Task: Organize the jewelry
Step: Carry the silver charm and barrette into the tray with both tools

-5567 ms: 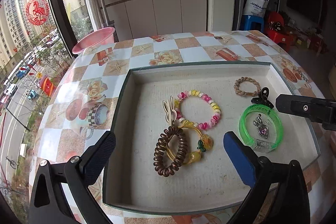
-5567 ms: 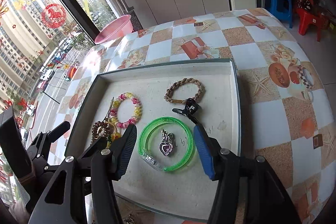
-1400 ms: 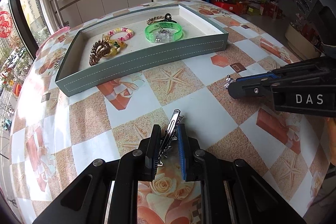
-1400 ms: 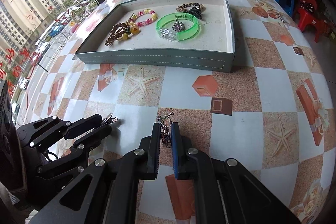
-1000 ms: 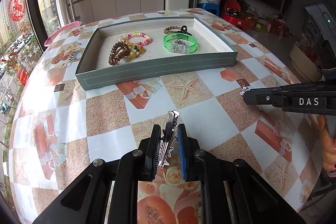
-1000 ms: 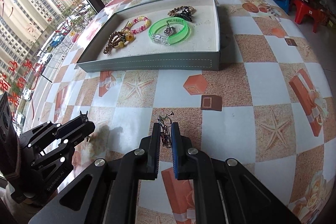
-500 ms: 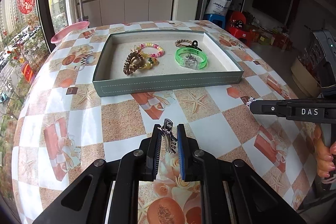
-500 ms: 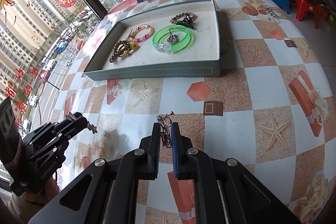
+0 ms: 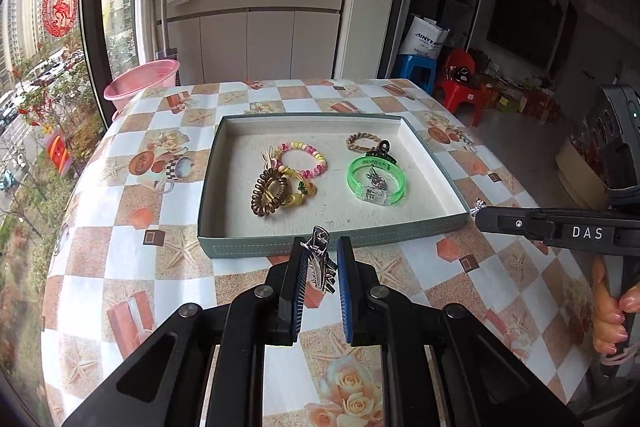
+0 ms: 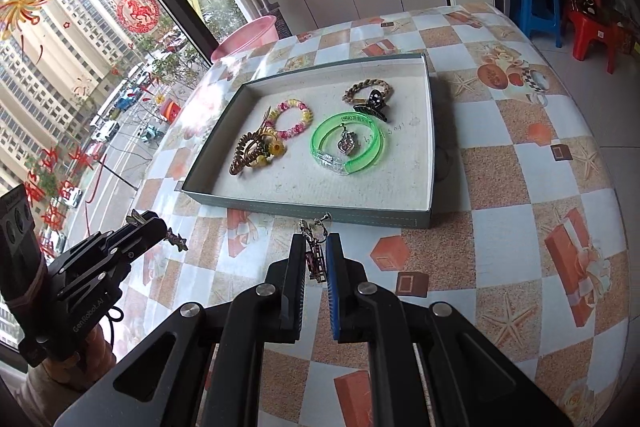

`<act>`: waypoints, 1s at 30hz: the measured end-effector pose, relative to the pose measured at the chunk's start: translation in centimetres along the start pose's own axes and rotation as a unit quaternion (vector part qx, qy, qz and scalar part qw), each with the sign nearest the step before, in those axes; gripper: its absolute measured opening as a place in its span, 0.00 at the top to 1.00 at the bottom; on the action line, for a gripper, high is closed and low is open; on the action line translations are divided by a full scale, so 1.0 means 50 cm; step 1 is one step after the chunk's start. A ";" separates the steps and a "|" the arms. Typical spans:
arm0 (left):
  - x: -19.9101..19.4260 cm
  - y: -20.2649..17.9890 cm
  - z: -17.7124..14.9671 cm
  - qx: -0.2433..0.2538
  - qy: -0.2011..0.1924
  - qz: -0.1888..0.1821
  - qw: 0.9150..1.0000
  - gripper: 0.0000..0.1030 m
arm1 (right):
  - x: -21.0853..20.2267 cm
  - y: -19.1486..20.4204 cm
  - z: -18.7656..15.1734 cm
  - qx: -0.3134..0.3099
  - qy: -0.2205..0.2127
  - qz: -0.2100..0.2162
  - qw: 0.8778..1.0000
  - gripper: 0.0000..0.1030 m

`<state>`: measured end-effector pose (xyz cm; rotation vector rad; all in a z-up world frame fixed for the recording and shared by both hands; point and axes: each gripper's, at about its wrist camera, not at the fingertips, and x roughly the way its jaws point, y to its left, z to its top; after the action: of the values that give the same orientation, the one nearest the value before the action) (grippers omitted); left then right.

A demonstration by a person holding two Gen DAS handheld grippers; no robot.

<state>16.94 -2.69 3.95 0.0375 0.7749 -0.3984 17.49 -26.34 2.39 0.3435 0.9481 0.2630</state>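
Observation:
My left gripper (image 9: 320, 257) is shut on a silver hair clip (image 9: 319, 259), held above the table just in front of the grey tray (image 9: 332, 243). My right gripper (image 10: 316, 255) is shut on a small dangling earring (image 10: 315, 251), also just short of the tray's (image 10: 320, 213) near wall. The tray holds a green bangle (image 9: 376, 181) with a heart pendant (image 10: 345, 143), a pink bead bracelet (image 9: 302, 159), a brown coil hair tie (image 9: 269, 193), a braided bracelet (image 9: 362, 141) and a black claw clip (image 10: 374, 103). The right gripper also shows in the left wrist view (image 9: 480, 207), and the left gripper in the right wrist view (image 10: 160, 225).
The round table has a checked cloth (image 9: 132, 211) with starfish and gift prints. A pink basin (image 9: 142, 85) stands behind the table's far left edge by the window. White cabinets, a blue stool (image 10: 538, 7) and red chairs (image 10: 588, 23) stand beyond the table.
Both grippers have risen and moved towards the tray, each still holding its item. The tray now appears closer in both views.

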 end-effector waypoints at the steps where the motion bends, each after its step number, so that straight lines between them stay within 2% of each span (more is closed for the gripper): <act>1: 0.003 0.002 0.010 -0.001 -0.003 0.002 1.000 0.73 | 0.001 0.002 0.012 -0.002 -0.002 0.000 1.000 0.90; 8: 0.054 0.020 0.074 -0.017 -0.006 0.006 1.000 0.73 | 0.029 0.006 0.089 -0.009 -0.009 -0.001 1.000 0.90; 13: 0.120 0.015 0.105 -0.007 0.009 0.017 1.000 0.73 | 0.069 -0.013 0.129 0.000 -0.007 -0.010 1.000 0.90; 19: 0.200 0.007 0.117 -0.011 0.031 0.022 0.999 0.73 | 0.125 -0.044 0.161 0.009 0.001 -0.026 1.000 0.90; 30: 0.279 -0.006 0.117 0.008 0.044 0.054 0.998 0.73 | 0.205 -0.094 0.183 0.015 0.016 -0.080 0.997 0.90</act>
<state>29.75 -8.72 -1.43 0.1127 0.8525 -0.3018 31.09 -28.44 -2.23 0.2893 1.0067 0.1091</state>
